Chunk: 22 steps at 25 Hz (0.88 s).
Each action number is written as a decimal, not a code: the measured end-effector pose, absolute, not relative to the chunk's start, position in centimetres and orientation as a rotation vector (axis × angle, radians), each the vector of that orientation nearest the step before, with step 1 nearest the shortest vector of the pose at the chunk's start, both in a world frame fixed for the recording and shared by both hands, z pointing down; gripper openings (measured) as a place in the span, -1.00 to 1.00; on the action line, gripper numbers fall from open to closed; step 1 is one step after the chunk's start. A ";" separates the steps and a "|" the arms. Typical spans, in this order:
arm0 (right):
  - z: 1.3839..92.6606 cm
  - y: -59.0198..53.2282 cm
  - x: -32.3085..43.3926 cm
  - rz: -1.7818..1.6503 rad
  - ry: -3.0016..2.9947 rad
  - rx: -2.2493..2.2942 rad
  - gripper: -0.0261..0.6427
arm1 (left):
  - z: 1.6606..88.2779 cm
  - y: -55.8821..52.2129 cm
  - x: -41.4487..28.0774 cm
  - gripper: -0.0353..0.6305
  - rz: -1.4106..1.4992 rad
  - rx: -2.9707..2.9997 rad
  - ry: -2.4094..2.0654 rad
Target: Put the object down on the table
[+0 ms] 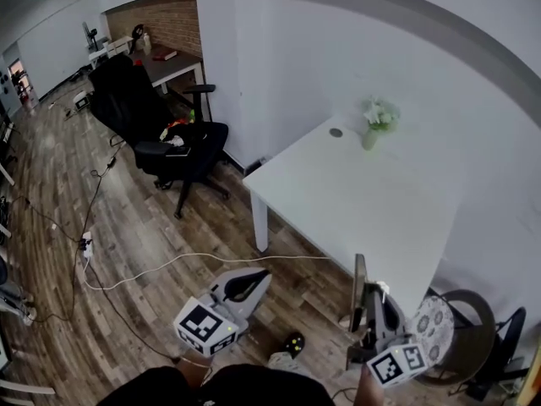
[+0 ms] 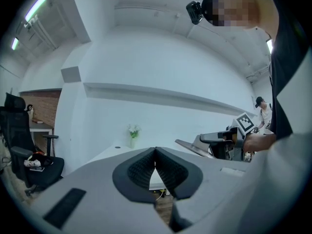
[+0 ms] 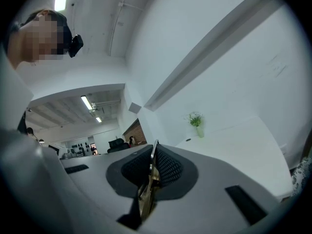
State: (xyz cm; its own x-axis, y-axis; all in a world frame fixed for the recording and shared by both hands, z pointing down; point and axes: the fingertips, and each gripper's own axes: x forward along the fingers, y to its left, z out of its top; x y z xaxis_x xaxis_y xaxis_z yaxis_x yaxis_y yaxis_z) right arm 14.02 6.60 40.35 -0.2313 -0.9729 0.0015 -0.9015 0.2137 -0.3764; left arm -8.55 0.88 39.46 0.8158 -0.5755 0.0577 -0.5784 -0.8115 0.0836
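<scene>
One thin flat object (image 1: pixel 359 288) held just short of the counter (image 1: pixel 338 193)

The right tongs (image 3: pixel 154 156) are clenched on the thin flat object, which stands edge-on between the ribbed pads and pokes out past their tips. In the head view it is upright in the air at the counter's near edge, over the wooden floor (image 1: pixel 152 252) and not resting on the white top. The left tongs (image 2: pixel 155 156) are clenched too, pads pressed together with nothing between them; they hang to the left, well apart from the counter. At the counter's far side a vase (image 1: pixel 373 132) of pale flowers stands near the wall. A black office chair (image 1: pixel 169 142) stands beyond the counter's left end
</scene>
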 end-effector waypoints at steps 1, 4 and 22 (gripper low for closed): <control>40.1 6.2 14.6 -0.437 2.251 -1.778 -0.88 | 39.3 0.4 -7.9 -0.90 0.046 2.902 -0.923; 39.7 4.9 16.3 -0.431 2.250 -1.769 -0.88 | 39.1 -0.8 -6.2 -0.90 0.049 2.906 -0.926; 40.4 -2.4 24.1 -0.461 2.279 -1.707 -0.88 | 39.5 -6.8 2.0 -0.90 0.058 2.887 -0.989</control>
State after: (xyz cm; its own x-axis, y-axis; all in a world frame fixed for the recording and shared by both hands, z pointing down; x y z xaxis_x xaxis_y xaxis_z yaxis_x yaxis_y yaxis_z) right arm 24.11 -2.36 40.39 -0.2782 -0.9604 -0.0146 -0.8793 0.2607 -0.3987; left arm 1.96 -6.84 39.54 0.7900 -0.6098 0.0644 -0.6131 -0.7867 0.0719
